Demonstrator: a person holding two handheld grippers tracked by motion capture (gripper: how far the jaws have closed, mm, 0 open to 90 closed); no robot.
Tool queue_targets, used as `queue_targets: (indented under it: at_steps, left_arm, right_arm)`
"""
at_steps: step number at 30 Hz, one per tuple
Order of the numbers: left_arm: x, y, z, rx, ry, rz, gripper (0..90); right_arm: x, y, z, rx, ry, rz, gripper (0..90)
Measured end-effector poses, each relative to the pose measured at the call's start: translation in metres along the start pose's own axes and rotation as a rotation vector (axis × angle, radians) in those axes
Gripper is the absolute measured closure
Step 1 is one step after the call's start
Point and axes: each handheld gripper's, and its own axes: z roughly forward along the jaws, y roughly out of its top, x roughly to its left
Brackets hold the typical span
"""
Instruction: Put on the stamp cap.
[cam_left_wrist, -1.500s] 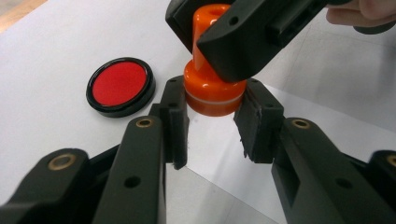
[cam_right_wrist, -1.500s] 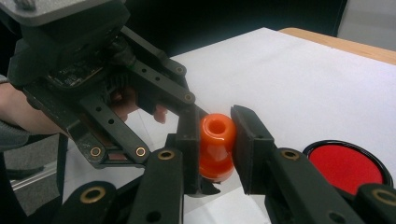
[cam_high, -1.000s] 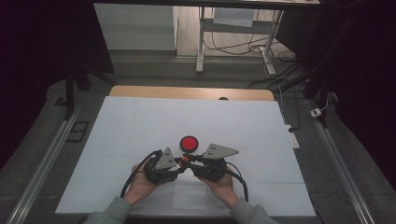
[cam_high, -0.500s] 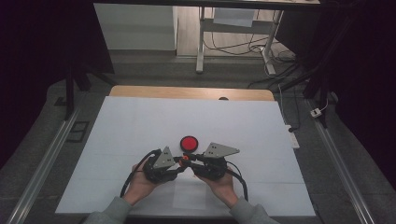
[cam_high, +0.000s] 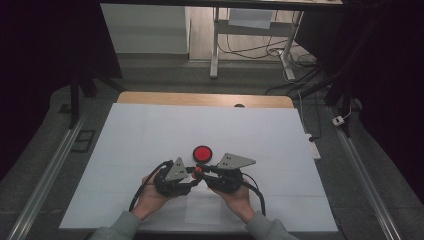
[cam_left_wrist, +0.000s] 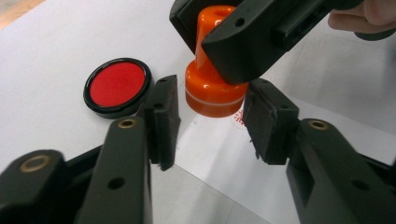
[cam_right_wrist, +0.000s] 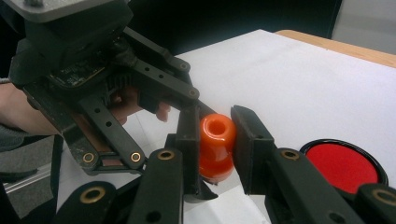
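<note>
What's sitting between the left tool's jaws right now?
The orange stamp's base, pads clear of it, over a red print on the paper. The left gripper view shows this.

ink pad (cam_high: 202, 152) just ahead, white sheet (cam_high: 150, 135) open beyond

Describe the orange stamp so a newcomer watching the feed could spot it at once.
Start at the white sheet covering the table, then go to its near middle where the two grippers meet. The orange stamp stands there, clamped in the right gripper. Unlike the flat red ink pad beside it, it is tall, glossy and knob-shaped.
</note>
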Motion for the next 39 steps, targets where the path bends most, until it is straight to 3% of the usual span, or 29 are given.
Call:
queue_targets:
  at_steps: [20,26,39]
  left_arm:
    - [0.002,-0.002,0.002,0.023,0.002,-0.019,35.7]
    - [0.002,-0.005,0.001,0.031,0.031,-0.017,27.7]
    - [0.013,-0.021,-0.016,0.041,0.057,-0.062,25.8]
  right_arm:
    - [-0.004,0.002,-0.005,-0.013,-0.015,0.003,72.5]
    - [-0.005,0.003,-0.007,-0.02,-0.019,0.006,72.5]
    - [-0.01,0.007,-0.015,-0.039,-0.038,0.004,72.5]
